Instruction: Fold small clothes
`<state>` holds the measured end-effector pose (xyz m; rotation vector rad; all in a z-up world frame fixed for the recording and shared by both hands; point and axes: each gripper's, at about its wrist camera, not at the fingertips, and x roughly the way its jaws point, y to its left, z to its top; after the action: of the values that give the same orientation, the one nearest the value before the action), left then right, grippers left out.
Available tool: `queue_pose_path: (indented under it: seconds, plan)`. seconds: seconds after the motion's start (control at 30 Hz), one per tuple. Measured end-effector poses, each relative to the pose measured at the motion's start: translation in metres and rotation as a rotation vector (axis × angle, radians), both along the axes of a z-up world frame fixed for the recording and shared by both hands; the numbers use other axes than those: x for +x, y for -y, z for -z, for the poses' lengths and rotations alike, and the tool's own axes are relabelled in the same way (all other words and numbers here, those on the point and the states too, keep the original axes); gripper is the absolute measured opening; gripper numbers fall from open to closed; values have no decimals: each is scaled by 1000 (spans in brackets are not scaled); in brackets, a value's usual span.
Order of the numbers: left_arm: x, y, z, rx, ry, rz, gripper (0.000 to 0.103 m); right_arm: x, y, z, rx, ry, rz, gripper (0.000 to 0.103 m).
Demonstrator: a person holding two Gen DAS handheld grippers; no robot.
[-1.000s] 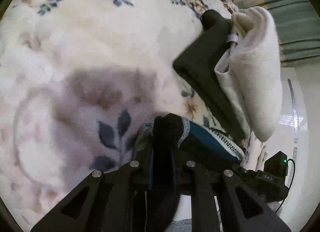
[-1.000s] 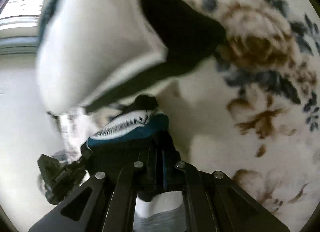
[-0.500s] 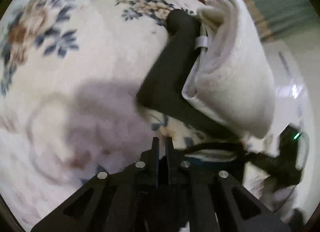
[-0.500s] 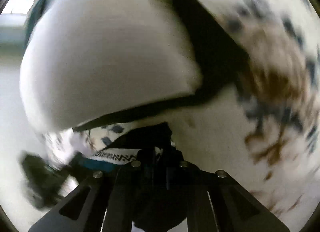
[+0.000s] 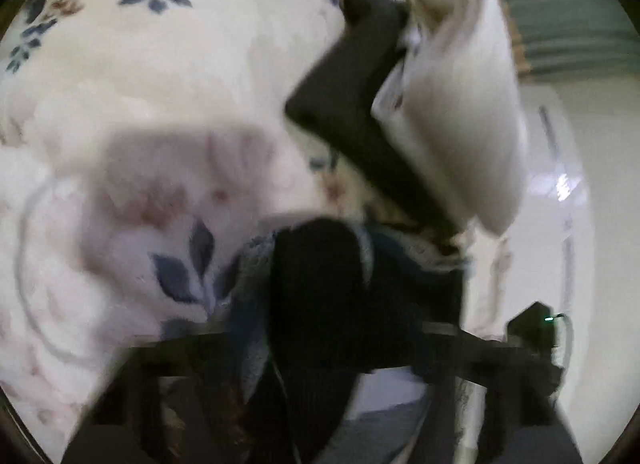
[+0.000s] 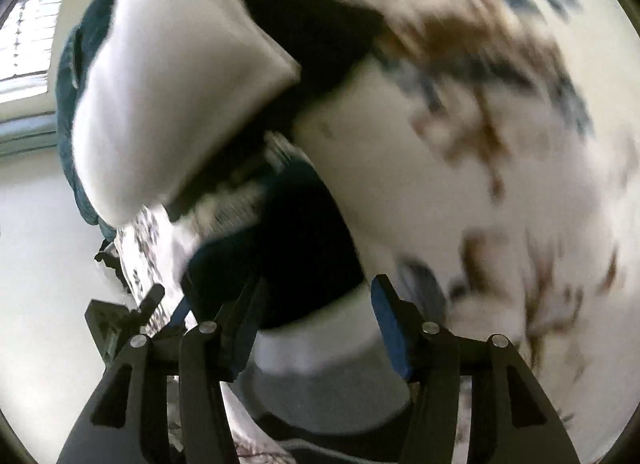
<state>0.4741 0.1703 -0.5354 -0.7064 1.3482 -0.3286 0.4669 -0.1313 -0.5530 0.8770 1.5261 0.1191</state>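
Observation:
A small dark sock with a teal and white patterned band (image 5: 320,284) lies on the floral blanket (image 5: 160,84). In the left wrist view the frame is blurred and the sock's black part covers my left gripper (image 5: 320,348), so the finger spacing is unreadable. In the right wrist view my right gripper (image 6: 316,324) is open, its blue-padded fingers (image 6: 386,324) spread on either side of the sock (image 6: 288,256), whose white and grey part lies between them. A white-gloved hand on a black handle (image 5: 460,104) shows in the left wrist view, and the other (image 6: 168,104) in the right wrist view.
The cream blanket with blue and brown flowers (image 6: 480,144) covers the bed. A teal cloth (image 6: 68,112) lies at the bed's far side. Pale floor (image 5: 568,204) and a small black device with a green light (image 5: 540,320) are beyond the bed's edge.
My right gripper has opened from shut, and the sock now lies loose between its fingers. Both views shifted and are blurred from motion; the sock has come back into the left wrist view.

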Motion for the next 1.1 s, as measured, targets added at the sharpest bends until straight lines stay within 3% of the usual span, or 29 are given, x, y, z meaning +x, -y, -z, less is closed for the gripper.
queue_pose_path:
  seconds: [0.07, 0.17, 0.3, 0.43, 0.5, 0.53, 0.57, 0.6, 0.67, 0.7, 0.73, 0.77, 0.8, 0.87, 0.9, 0.97, 1.07, 1.1]
  plan:
    - [1, 0, 1, -1, -1, -18, 11, -19, -4, 21, 42, -39, 29, 55]
    - [7, -11, -1, -26, 7, -45, 10, -31, -24, 41, 115, -32, 55, 22]
    - [8, -18, 9, -36, 7, -41, 10, -33, -32, 32, -15, 21, 49, 13]
    - [-1, -31, 4, -81, -29, -55, 21, -30, -24, 41, -29, -2, 18, 14]
    - [-8, -32, -5, -109, -21, -67, 27, -30, -20, 36, 2, -15, 17, 22]
    - [-15, -32, -13, -105, -11, -65, 41, -31, -16, 29, 17, -8, 18, 25]
    - [-20, -30, -18, -91, -8, -57, 47, -37, -11, 21, 22, 1, 5, 38]
    - [-23, -26, -20, -75, -4, -46, 47, -42, -10, 16, 25, 6, -6, 52]
    - [-28, -8, -17, -22, -8, -1, 43, -57, -8, 12, 45, 4, -32, 54]
    - [-29, -2, -16, 18, -1, 5, 34, -64, -10, 16, 58, -12, -49, 54]
    - [-28, 1, -15, 42, 5, 16, 14, -71, -14, 21, 67, -30, -64, 54]
    - [-24, 1, -12, 57, -2, 14, 14, -79, -18, 28, 78, -50, -77, 54]
    - [-23, -3, -10, 57, -5, -1, 14, -84, -22, 31, 83, -57, -85, 43]
    - [-21, -6, -7, 45, -14, -8, 14, -92, -29, 30, 50, -20, -103, 8]
    - [-22, -6, -10, 47, -7, 4, 14, -94, -29, 29, 9, -10, -109, 3]
    - [-26, -6, -16, 53, -1, 14, 20, -97, -23, 30, -58, -13, -78, 2]
    - [-44, -11, -39, 69, 33, 28, 32, -101, -15, 31, 8, -42, -63, 5]
    - [-49, -17, -45, 67, 45, 27, 39, -105, -12, 28, 40, -46, -54, 13]
